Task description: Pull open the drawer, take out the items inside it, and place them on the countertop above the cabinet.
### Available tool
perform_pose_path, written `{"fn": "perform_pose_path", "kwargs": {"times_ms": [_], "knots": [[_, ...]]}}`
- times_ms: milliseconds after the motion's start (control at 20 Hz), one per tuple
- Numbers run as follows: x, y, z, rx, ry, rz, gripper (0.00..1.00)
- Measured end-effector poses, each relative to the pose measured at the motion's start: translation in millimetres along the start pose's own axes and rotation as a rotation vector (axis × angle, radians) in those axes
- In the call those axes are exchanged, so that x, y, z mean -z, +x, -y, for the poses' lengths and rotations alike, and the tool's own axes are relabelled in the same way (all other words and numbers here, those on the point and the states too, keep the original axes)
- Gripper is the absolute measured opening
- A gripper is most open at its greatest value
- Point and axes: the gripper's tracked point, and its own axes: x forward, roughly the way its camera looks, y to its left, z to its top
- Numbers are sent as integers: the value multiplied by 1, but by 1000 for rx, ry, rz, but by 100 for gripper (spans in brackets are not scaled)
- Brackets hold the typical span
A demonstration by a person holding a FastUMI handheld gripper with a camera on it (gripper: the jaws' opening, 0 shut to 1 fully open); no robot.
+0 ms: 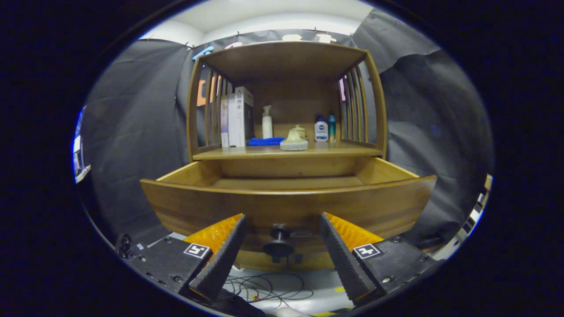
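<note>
Drawer pulled out, knob between spread claw fingers, untouched

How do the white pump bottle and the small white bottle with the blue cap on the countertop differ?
The pump bottle is taller and slimmer; the blue-capped bottle is short and squat. The pump bottle is all white with a pump head; the blue-capped bottle has a blue cap and dark label. The pump bottle stands beside the books; the blue-capped bottle stands beside a teal bottle. Both stand upright on the countertop, beyond the open drawer. The gripper fingers are open around the drawer knob.
</note>
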Motion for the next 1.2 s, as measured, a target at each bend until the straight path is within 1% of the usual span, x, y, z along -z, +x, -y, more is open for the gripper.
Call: {"fn": "perform_pose_path", "kwargs": {"times_ms": [150,300,450,700,1050,1200], "knots": [[8,8,-4,-4,0,-5,100],[13,15,2,18,-26,-5,100],[14,19,4,28,-6,1,100],[16,21,5,59,-19,-3,100],[11,27,4,58,-26,1,100],[7,40,6,53,-32,-9,100]]}}
